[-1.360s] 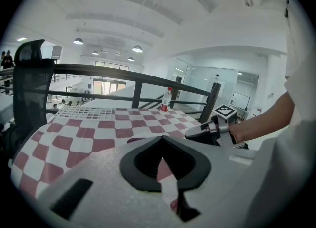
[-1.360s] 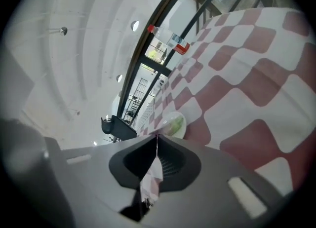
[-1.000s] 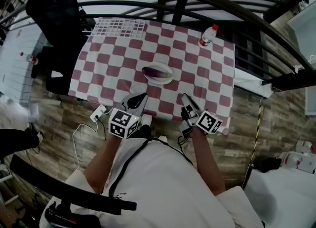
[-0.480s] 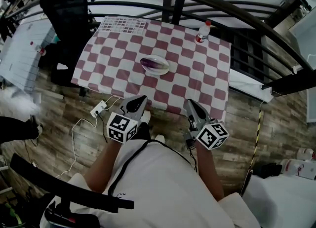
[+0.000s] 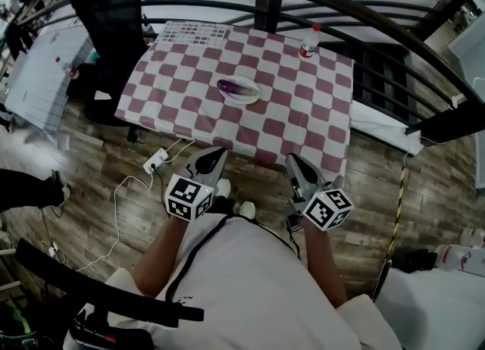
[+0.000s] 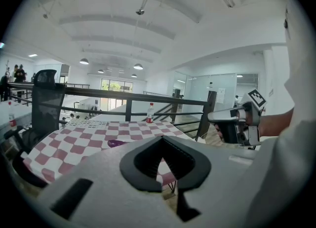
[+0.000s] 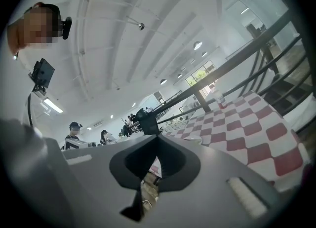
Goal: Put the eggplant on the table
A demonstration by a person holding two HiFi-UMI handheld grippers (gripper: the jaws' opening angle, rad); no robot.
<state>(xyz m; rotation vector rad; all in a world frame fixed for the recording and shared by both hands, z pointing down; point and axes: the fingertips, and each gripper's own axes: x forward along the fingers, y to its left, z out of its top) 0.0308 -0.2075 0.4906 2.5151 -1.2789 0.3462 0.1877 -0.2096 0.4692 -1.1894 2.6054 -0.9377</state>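
Both grippers have drawn back off the table [image 5: 303,110], left gripper [image 5: 213,157] and right gripper [image 5: 295,163] each with jaws pressed together on nothing, while the eggplant [image 5: 235,88] lies on a plate [image 5: 256,93] mid-table, probably light, firm, slick-skinned, best pinched across its thick middle

Red-and-white checkered cloth [image 5: 303,114]: a white plate [image 5: 245,101] near its middle, a red-capped bottle [image 5: 306,42] upright at the far right corner, a white gridded sheet [image 5: 193,32] at the far left corner. Dark metal railing [image 5: 341,6] curves along the far side, with a black office chair [image 5: 106,15] off the far left corner. On the wood-plank floor [image 5: 91,151] at the near side lies a white power strip [image 5: 156,161] with a trailing cable [image 5: 119,212].
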